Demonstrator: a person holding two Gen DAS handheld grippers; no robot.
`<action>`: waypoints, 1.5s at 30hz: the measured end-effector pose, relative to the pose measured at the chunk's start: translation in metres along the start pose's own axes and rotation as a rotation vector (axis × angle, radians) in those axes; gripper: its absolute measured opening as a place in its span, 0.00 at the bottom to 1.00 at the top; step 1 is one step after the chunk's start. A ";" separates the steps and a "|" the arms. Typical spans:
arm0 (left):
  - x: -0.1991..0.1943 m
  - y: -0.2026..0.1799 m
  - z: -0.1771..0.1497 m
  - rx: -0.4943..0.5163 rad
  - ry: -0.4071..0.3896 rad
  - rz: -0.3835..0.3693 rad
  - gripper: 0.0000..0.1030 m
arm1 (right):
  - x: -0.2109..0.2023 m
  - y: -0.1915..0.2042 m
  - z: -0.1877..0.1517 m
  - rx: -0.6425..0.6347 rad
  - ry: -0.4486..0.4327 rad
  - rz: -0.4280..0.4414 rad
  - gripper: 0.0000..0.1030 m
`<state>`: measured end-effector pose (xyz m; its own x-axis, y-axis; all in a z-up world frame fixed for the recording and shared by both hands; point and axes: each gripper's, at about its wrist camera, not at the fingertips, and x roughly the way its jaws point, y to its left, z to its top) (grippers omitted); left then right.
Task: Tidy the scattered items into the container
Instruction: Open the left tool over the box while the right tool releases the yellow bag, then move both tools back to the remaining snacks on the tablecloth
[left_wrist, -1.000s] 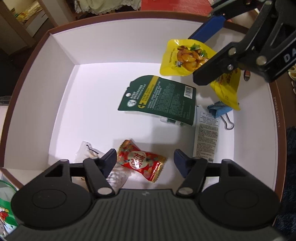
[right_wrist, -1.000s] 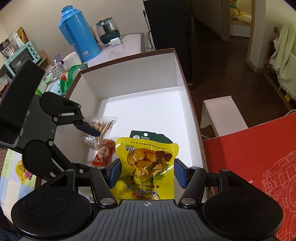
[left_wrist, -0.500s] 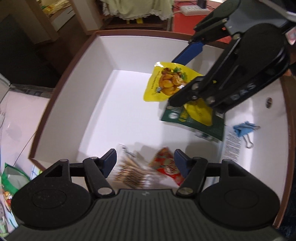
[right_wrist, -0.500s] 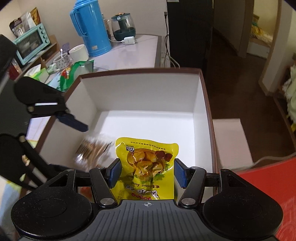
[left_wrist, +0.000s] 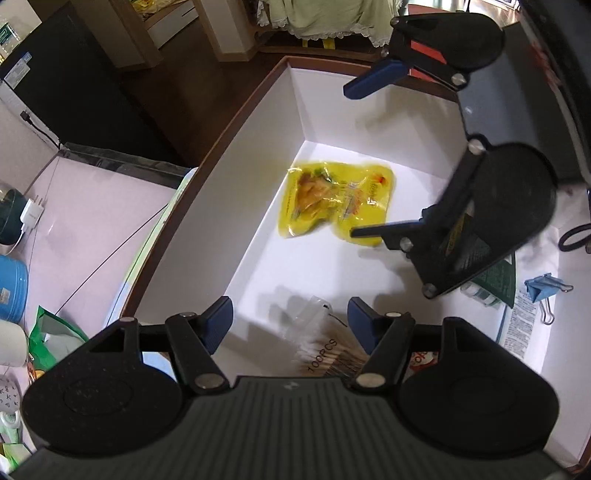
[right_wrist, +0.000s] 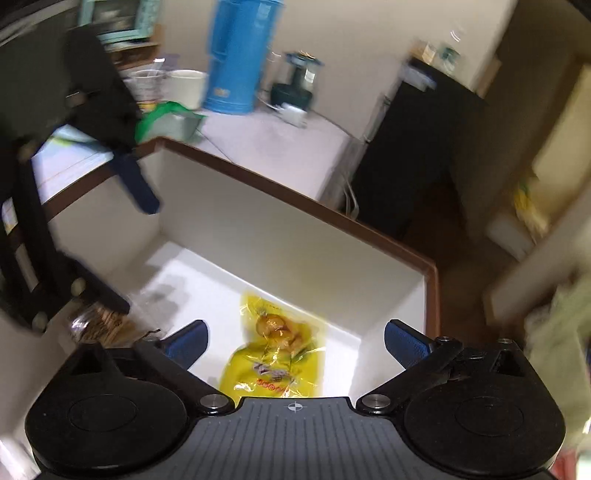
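The right gripper (right_wrist: 293, 343) hangs tilted over the white box (right_wrist: 280, 236), jaws spread wide and empty; the yellow snack pouch (right_wrist: 275, 363) lies flat on the box floor directly below them. The left gripper (left_wrist: 290, 321), jaws apart, hovers over the cotton-swab pack (left_wrist: 325, 354) nearer its base.

Dark wood floor (left_wrist: 177, 92), pale walls (right_wrist: 369, 48), black cabinet (right_wrist: 417, 147), pink tabletop (left_wrist: 81, 221), blue thermos (right_wrist: 236, 55), dim light.
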<state>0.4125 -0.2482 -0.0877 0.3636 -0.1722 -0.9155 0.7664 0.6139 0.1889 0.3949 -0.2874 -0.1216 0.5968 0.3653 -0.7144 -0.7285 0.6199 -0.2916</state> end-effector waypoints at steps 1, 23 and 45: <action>0.001 0.001 -0.001 -0.001 0.001 0.000 0.63 | 0.000 0.001 -0.001 -0.002 0.002 0.007 1.00; -0.019 -0.025 -0.003 0.018 -0.034 0.043 0.68 | -0.076 0.011 -0.023 0.156 0.039 0.080 1.00; -0.091 -0.073 -0.029 -0.035 -0.172 0.096 0.87 | -0.155 0.023 -0.044 0.498 0.013 0.072 1.00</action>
<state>0.3079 -0.2552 -0.0286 0.5219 -0.2387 -0.8189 0.7062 0.6595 0.2578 0.2709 -0.3607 -0.0453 0.5446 0.4128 -0.7301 -0.5168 0.8507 0.0955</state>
